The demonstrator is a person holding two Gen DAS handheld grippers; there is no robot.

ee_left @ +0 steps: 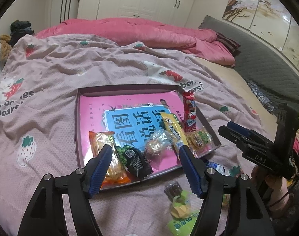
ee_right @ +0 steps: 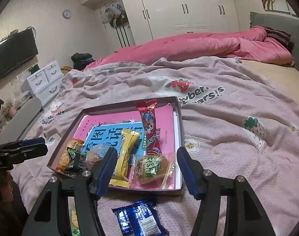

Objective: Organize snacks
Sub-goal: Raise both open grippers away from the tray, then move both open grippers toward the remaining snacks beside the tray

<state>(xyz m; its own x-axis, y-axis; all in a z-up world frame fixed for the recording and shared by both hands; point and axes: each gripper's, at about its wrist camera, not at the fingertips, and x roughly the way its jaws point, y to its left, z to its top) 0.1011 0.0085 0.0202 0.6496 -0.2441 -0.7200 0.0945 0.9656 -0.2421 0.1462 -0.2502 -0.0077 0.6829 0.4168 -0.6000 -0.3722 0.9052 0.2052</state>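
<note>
Shallow box [ee_right: 180,122] on the bedspread [ee_right: 228,118], six snacks inside.
L→R: orange pack [ee_left: 102,139], black pack [ee_left: 136,160], clear-wrapped cake [ee_left: 156,144], yellow bar [ee_right: 127,147], red stick [ee_right: 150,129], green-label cake [ee_right: 151,168]. Blue pack [ee_right: 139,218] outside the near edge. Left gripper [ee_left: 144,169] and right gripper [ee_right: 147,169]: jaws apart, empty.

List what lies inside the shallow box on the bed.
In the box: red stick pack, yellow bar, green-label cake, round pastry, black packet, orange pack, atop a partly covered pink book.
</note>
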